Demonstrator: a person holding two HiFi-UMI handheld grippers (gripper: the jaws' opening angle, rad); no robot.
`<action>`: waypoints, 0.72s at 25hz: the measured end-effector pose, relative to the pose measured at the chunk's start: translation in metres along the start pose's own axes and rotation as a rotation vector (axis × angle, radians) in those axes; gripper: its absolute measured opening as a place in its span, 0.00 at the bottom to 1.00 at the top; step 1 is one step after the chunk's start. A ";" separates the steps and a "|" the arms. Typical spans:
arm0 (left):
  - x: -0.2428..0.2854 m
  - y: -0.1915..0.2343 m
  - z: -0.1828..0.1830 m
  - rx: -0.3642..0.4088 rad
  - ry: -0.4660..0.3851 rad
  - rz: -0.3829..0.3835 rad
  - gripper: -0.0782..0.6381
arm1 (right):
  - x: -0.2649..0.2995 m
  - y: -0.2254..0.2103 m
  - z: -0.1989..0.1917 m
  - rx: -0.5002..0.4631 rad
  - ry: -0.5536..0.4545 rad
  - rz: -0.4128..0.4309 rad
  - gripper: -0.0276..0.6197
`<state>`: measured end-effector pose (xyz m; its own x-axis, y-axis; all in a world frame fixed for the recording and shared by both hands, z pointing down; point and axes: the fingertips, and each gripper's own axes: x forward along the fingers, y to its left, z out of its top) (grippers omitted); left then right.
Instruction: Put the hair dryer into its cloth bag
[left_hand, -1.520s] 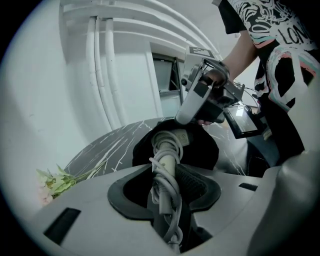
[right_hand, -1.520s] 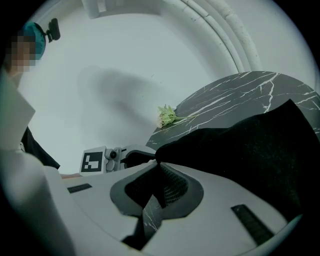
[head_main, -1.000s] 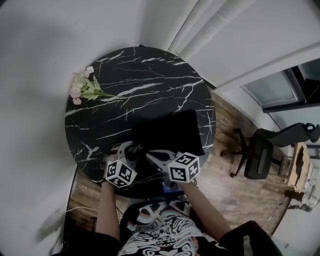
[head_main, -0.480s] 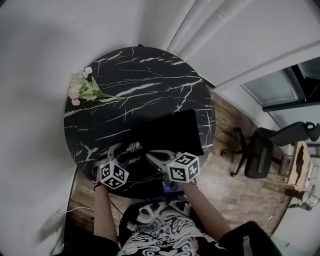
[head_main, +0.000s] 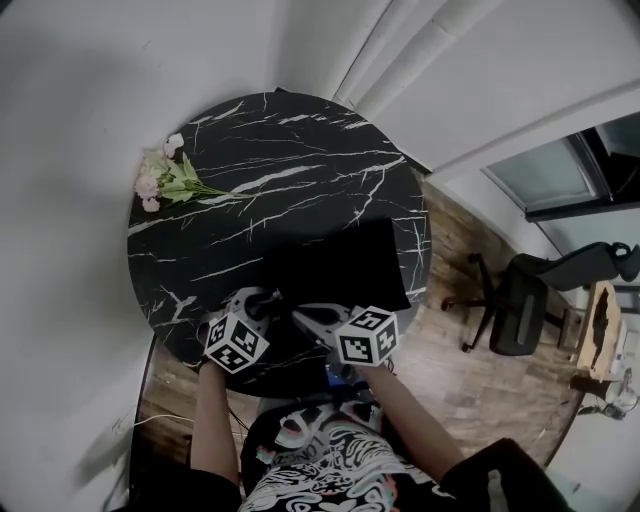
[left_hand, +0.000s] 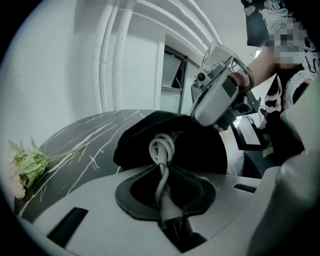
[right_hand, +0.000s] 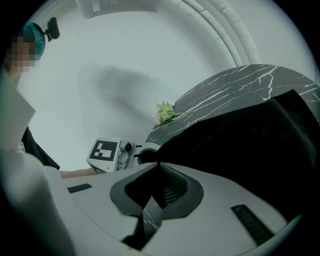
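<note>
The black cloth bag lies on the round black marble table, near its front edge. In the left gripper view a looped grey cord of the hair dryer sticks out of the bag. It runs down between the jaws of my left gripper, which are closing and pinch it. The dryer's body is hidden in the cloth. My right gripper is shut on a fold of the bag at its mouth. Both grippers, left and right, meet at the bag's near end.
A small bunch of pink flowers lies at the table's left rim. A black office chair stands on the wooden floor to the right. White walls and a pipe rise behind the table.
My left gripper slid a little left and away from the bag half a second ago, then came back to its mouth. The right gripper and the bag have stayed put.
</note>
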<state>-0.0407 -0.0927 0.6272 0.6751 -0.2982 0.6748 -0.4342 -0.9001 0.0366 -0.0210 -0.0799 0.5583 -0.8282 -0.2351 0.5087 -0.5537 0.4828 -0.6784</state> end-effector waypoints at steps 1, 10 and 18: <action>0.004 -0.002 0.006 0.000 -0.013 -0.008 0.20 | 0.000 0.000 0.000 0.001 -0.001 0.003 0.08; 0.036 -0.012 0.031 0.007 -0.072 -0.063 0.20 | -0.004 0.000 -0.002 0.014 -0.010 0.030 0.08; 0.059 -0.014 0.043 0.047 -0.040 -0.074 0.20 | -0.004 -0.007 -0.007 0.025 0.002 0.039 0.08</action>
<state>0.0304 -0.1114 0.6350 0.7278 -0.2423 0.6415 -0.3549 -0.9336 0.0501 -0.0131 -0.0768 0.5644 -0.8492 -0.2147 0.4825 -0.5228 0.4705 -0.7108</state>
